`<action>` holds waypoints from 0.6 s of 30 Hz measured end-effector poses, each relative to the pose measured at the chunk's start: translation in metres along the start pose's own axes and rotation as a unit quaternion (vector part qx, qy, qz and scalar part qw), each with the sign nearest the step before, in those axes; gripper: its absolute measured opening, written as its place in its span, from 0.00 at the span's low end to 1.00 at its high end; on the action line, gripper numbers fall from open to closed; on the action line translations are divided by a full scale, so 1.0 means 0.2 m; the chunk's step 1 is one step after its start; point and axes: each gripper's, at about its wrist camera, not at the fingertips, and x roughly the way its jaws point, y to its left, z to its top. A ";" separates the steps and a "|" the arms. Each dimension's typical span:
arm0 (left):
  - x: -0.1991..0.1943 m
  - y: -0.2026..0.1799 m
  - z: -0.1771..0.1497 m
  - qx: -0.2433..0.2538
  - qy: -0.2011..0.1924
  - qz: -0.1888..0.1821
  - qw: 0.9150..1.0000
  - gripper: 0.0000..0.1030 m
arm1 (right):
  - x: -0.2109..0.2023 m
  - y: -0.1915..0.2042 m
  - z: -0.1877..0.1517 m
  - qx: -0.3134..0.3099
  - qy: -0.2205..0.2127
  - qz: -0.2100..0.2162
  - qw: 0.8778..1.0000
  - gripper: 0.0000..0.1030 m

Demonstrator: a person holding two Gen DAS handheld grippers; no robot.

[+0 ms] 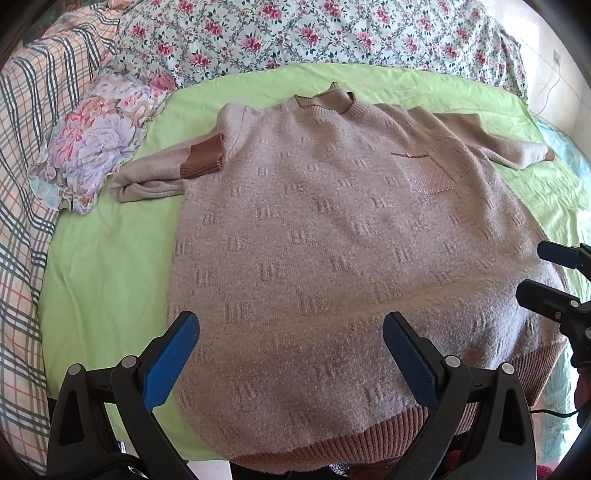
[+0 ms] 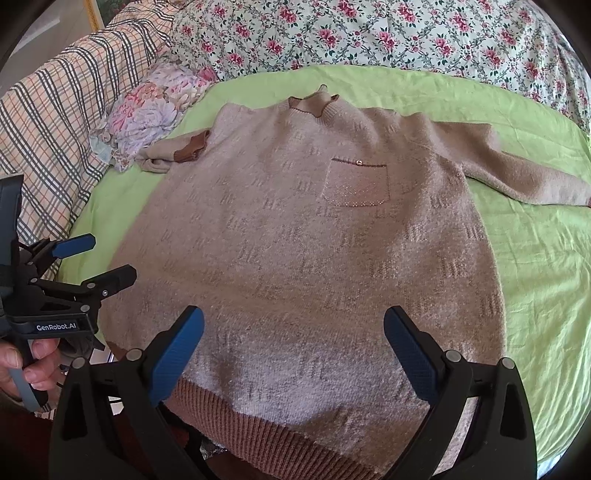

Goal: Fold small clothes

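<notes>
A beige knit sweater (image 1: 332, 240) with a chest pocket (image 1: 430, 173) lies flat, front up, on a green sheet (image 1: 103, 266); it also shows in the right wrist view (image 2: 314, 258). Its left sleeve (image 1: 162, 173) is bent with the brown cuff on the shoulder; its right sleeve (image 2: 524, 177) stretches out to the right. My left gripper (image 1: 291, 350) is open and empty above the brown hem (image 1: 332, 450), left half. My right gripper (image 2: 293, 347) is open and empty above the hem, right half. Each gripper shows in the other's view: the right (image 1: 532, 273), the left (image 2: 107, 258).
A folded floral cloth (image 1: 96, 136) lies at the sheet's far left corner. A rose-print quilt (image 1: 295, 33) is bunched along the back and a plaid blanket (image 1: 22, 184) along the left. The bed's near edge runs under the hem.
</notes>
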 end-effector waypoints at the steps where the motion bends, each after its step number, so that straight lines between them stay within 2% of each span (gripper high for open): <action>1: 0.01 0.00 0.01 -0.001 0.003 -0.002 1.000 0.97 | 0.00 -0.02 0.00 0.007 0.000 -0.001 1.000 0.95; 9: 0.06 -0.01 0.07 0.000 -0.006 0.002 1.000 0.97 | 0.01 -0.14 0.02 0.038 -0.003 -0.002 0.999 0.95; 15: 0.10 -0.03 0.10 0.000 -0.001 -0.004 1.000 0.97 | 0.03 -0.20 0.04 0.057 -0.005 0.020 0.998 0.95; 18: 0.13 -0.01 0.13 -0.004 0.005 0.001 1.000 0.97 | -0.01 -0.30 0.05 0.074 -0.023 0.012 0.997 0.95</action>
